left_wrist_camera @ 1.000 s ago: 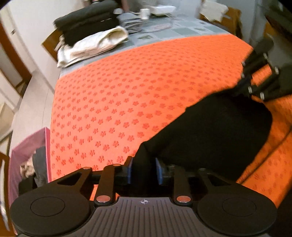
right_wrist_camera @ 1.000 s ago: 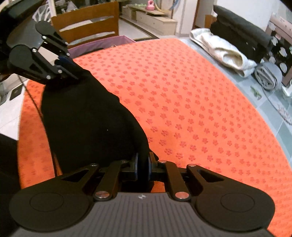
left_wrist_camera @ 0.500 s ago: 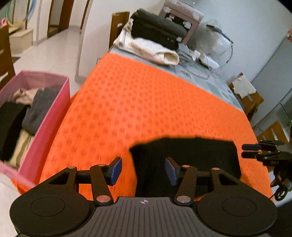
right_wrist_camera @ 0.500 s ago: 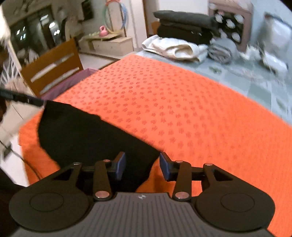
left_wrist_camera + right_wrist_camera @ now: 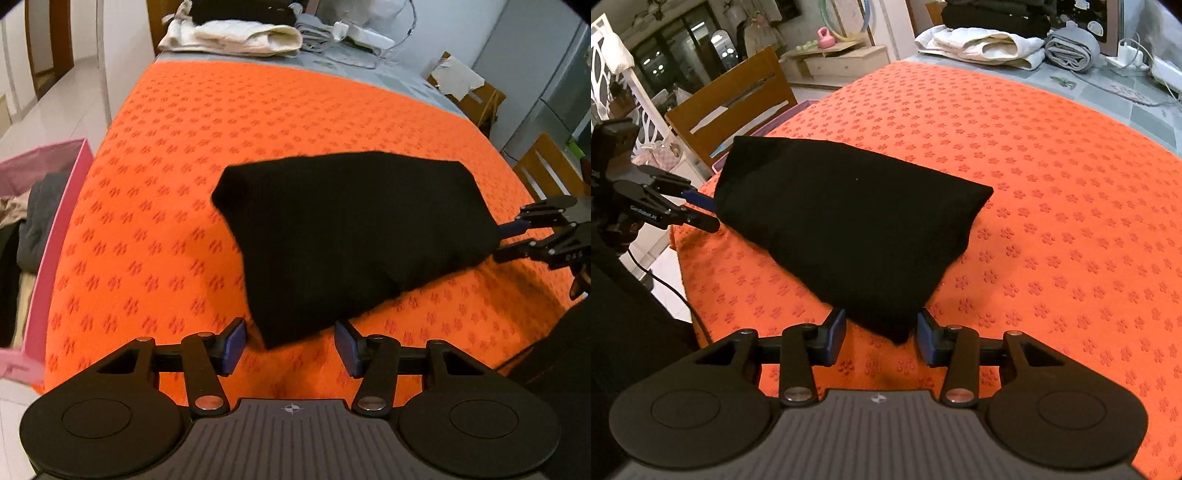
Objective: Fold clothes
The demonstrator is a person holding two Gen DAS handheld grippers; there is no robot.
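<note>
While both of my grippers sit with their jaws spread wide and nothing between them, the black knit garment (image 5: pixel 354 236) lies as a compact, roughly rectangular bundle on the orange flower-patterned table cover (image 5: pixel 229 122), near the edge closest to me. The left gripper (image 5: pixel 290 345) has a corner of the fabric poking into the gap between its blue pads without being pinched, and the right gripper (image 5: pixel 881 336) shows the same at the opposite corner.

My read on handling: soft, floppy cloth, light, no stiffness at all, so anything I lift by one point will sag and the layers will slide apart. The textured cover probably gives decent friction, so dragging would likely rumple the bottom layer. It looks doubled over at least once, though I can't count the layers since black on black hides every crease.

If it needs another fold, I'd pinch the two near corners, catching every layer at once. If it's done, I'd scoop from underneath instead. Honestly can't tell which from this.

Folded stuff is at the far end: a cream folded garment (image 5: pixel 982 44) and a grey rolled cloth (image 5: pixel 1071 50). A pink fabric bin of clothes (image 5: pixel 55 206) sits beside the table.
</note>
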